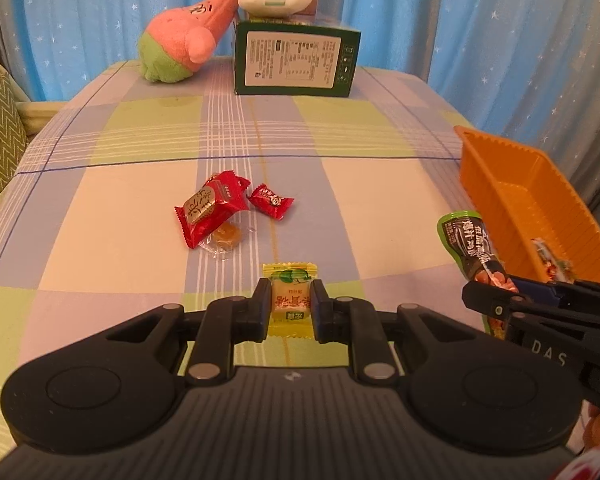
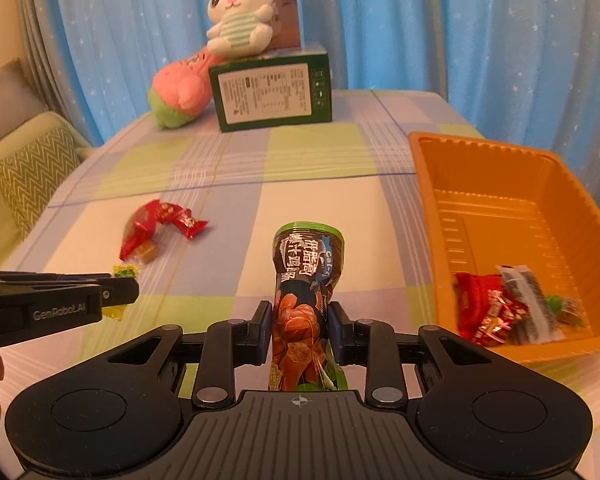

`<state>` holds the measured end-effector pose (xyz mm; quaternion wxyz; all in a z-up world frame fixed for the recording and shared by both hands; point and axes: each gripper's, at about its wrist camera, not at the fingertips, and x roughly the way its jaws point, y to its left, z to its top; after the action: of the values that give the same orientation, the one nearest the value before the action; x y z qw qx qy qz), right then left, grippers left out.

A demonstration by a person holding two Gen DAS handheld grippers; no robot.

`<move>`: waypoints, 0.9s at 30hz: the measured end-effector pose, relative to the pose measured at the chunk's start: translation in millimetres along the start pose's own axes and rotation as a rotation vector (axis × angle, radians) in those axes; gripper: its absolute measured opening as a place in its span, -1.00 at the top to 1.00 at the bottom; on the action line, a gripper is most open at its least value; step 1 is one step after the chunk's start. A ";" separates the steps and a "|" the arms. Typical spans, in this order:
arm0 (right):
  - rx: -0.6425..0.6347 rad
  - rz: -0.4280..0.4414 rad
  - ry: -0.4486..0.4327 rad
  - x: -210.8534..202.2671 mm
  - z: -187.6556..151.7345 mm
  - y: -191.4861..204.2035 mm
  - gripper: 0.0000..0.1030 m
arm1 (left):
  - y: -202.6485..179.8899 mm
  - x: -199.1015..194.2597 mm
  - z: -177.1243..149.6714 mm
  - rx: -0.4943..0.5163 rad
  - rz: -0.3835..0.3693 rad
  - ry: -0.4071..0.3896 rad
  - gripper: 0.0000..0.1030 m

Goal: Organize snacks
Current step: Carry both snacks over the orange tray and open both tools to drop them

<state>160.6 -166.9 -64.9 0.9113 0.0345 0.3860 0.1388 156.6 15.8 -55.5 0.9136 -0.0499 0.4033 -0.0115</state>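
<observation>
the left hand-held gripper (image 1: 290,306) pinches a yellow candy (image 1: 289,300). the right hand-held gripper (image 2: 299,322) clamps a dark snack pouch (image 2: 306,300) beside the orange tray (image 2: 496,152).

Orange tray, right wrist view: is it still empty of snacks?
No, the orange tray already holds several wrapped snacks in its near corner, including red-wrapped ones.

"GenRobot.AI" in white on side of left gripper (image 2: 120,294), left of orange tray (image 2: 432,200). "DAS" on right gripper (image 1: 496,300) body, just below tray in left wrist view. "Cal-" on dark sausage pack (image 2: 304,280) beside tray; Chinese print there, on yellow candy (image 1: 289,300) & red packets (image 1: 210,208), unread. Green box (image 2: 272,92) label too small.
</observation>
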 end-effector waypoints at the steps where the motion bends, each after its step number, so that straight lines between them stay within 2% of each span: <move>1: 0.001 0.001 -0.003 -5.1 -0.2 0.6 0.43 | -1.2 -5.9 0.1 -0.001 -0.001 -0.005 0.65; 15: 0.018 -0.001 -0.060 -75.5 -9.4 3.0 0.43 | -23.8 -77.7 -9.2 0.018 -0.028 -0.053 0.65; 27: 0.032 -0.019 -0.083 -108.0 -20.7 -5.5 0.43 | -46.0 -102.3 -20.6 0.051 -0.057 -0.066 0.65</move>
<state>75.3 -203.3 -5.4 0.9273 0.0509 0.3502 0.1224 73.3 -25.4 10.7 0.9268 -0.0383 0.3708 -0.0460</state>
